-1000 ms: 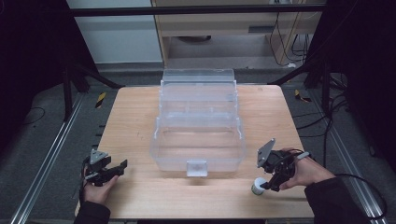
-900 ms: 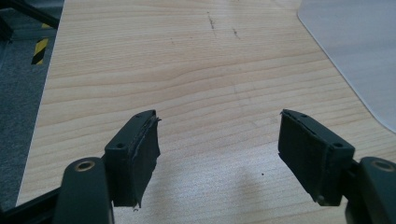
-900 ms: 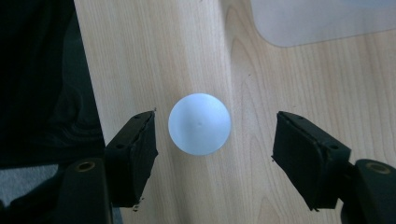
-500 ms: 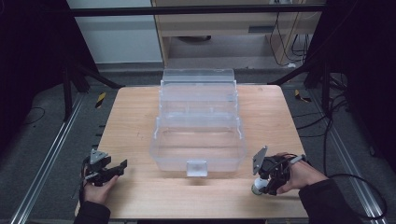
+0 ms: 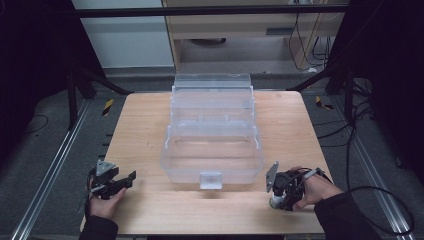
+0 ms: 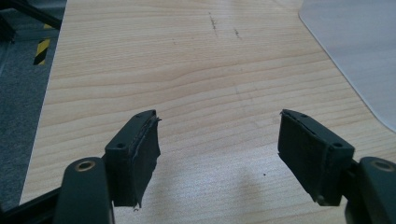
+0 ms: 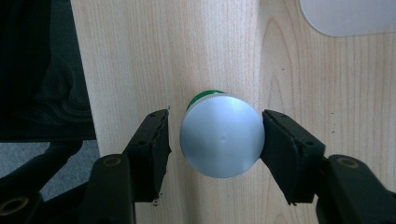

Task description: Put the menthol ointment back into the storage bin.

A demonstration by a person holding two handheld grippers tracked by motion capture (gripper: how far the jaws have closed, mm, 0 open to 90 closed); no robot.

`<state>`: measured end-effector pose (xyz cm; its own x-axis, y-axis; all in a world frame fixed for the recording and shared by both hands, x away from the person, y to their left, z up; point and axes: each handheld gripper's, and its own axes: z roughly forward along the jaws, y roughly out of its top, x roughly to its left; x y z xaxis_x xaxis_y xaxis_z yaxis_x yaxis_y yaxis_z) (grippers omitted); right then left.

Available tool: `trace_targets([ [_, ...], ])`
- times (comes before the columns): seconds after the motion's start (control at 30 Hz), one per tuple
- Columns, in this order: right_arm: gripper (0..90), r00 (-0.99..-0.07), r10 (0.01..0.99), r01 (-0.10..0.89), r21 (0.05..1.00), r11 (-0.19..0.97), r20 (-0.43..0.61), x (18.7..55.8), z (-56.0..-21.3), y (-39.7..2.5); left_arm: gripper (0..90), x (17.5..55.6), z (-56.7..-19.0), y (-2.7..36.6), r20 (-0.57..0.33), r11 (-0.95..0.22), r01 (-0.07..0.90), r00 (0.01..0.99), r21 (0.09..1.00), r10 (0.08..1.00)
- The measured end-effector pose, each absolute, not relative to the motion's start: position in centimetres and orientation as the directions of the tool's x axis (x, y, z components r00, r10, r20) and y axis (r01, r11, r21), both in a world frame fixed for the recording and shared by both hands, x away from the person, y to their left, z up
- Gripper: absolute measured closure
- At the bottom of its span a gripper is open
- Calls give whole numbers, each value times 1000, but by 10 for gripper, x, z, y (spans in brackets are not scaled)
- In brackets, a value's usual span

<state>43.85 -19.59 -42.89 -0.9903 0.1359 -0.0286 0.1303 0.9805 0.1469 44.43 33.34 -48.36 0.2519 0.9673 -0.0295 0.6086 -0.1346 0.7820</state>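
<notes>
A wooden table (image 5: 150, 125) carries a clear plastic box (image 5: 212, 135) at its middle, opened out in stepped tiers, with a small latch (image 5: 210, 179) on the near wall. At the near left corner a hand (image 5: 104, 205) holds the left gripper (image 5: 131, 176) low over the board, pointing right toward the box but well apart from it; in the left gripper view its 2 black jaws stand wide apart with nothing but bare wood grain between them, and a rounded corner of the box (image 6: 355, 51) shows at the far right. At the near right, just beside the box's near right corner, the other hand (image 5: 315, 189) holds the right gripper (image 5: 276, 202) pointing down at the table. The right gripper view looks straight down on a small bottle (image 7: 222, 135) standing upright on the wood — a round silver-grey cap faces the camera, with a rim of green showing behind its far edge. That gripper's jaws are spread around the cap: the right pad (image 7: 280, 140) touches or all but touches it, while the left pad (image 7: 154, 140) stands off with a thin gap, so the bottle is bracketed but not clamped. In the high view the bottle (image 5: 275, 202) sits near the table's near edge.
</notes>
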Motion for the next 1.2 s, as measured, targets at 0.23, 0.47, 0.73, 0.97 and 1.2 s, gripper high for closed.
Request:
trace_targets([
  [0.23, 465, -993, 112, 108, 117, 987, -28, 441, -436, -191, 286, 444, -484, 334, -28, -135, 609, 252, 781, 967],
  [0.47, 499, -992, 121, 118, 92, 989, -28, 443, -439, -189, 287, 445, -484, 334, -27, -136, 611, 250, 780, 968],
  [0.73, 502, -989, 144, 141, 99, 985, -25, 445, -436, -190, 287, 445, -485, 333, -27, -135, 616, 247, 776, 969],
  [0.97, 503, -987, 158, 153, 117, 981, -34, 449, -418, -190, 287, 446, -485, 334, -24, -138, 618, 246, 774, 969],
  [1.2, 503, -983, 171, 160, 154, 975, -60, 455, -396, -191, 287, 446, -485, 333, -25, -140, 617, 250, 774, 968],
])
